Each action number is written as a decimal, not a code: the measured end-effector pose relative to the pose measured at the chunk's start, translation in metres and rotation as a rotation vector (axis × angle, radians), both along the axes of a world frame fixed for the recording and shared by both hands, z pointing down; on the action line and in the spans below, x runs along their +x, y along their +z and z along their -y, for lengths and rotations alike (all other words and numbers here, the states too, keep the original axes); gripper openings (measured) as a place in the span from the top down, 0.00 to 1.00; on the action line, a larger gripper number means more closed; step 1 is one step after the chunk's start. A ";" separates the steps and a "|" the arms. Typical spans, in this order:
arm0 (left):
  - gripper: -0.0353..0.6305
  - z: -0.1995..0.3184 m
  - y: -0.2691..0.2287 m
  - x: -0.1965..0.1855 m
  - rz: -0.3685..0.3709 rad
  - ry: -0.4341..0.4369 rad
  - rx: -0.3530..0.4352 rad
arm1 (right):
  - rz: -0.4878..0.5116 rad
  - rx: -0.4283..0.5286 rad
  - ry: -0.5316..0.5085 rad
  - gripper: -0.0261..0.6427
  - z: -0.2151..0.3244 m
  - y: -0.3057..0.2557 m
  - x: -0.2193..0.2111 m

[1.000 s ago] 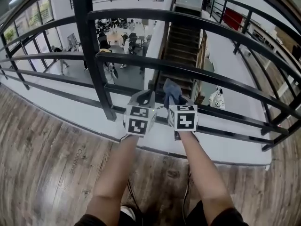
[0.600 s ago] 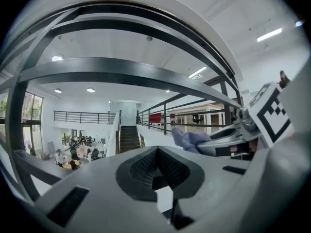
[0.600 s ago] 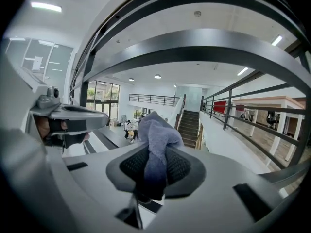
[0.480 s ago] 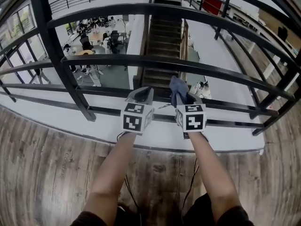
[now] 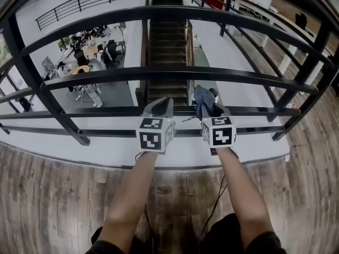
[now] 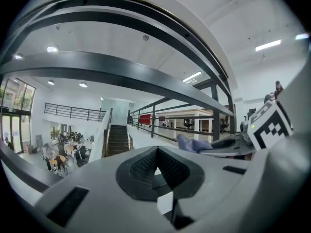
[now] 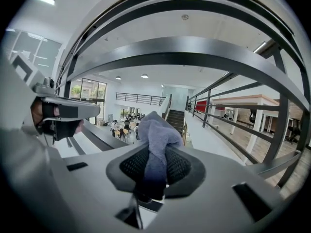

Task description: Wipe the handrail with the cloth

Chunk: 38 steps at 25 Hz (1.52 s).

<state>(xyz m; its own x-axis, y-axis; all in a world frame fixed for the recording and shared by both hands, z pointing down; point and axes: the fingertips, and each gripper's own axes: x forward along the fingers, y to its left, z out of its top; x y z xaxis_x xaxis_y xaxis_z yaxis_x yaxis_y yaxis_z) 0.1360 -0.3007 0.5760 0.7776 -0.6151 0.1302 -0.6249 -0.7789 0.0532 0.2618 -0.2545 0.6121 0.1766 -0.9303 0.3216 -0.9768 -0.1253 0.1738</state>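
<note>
Your right gripper (image 5: 210,111) pinches the blue cloth (image 7: 154,147) in its fingers; your left gripper (image 5: 160,107) has its fingers closed on nothing. The cloth isn't touching the handrail (image 5: 175,14), so the wiping seemingly all remains.

Item, left gripper (image 6: 158,153): my jaws together, nothing between them.
Item, handrail (image 6: 121,74): dark bars curving overhead.
Item, cloth (image 6: 192,143): blue-grey, bunched, to my right, at the right gripper (image 6: 216,144).
Item, staircase (image 6: 116,139): beyond the jaws, centre-left.
</note>
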 end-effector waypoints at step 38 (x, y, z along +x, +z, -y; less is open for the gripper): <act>0.94 -0.203 0.005 0.393 0.018 0.294 0.006 | -0.006 0.013 0.294 0.84 -0.200 -0.008 0.398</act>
<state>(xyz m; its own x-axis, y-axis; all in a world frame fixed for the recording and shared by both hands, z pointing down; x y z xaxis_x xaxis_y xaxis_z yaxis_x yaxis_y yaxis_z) 0.5290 -0.0972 0.5805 0.9202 -0.3644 0.1429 -0.3731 -0.9270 0.0389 0.6597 -0.0545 0.6046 0.4408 -0.8431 0.3081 -0.8973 -0.4050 0.1757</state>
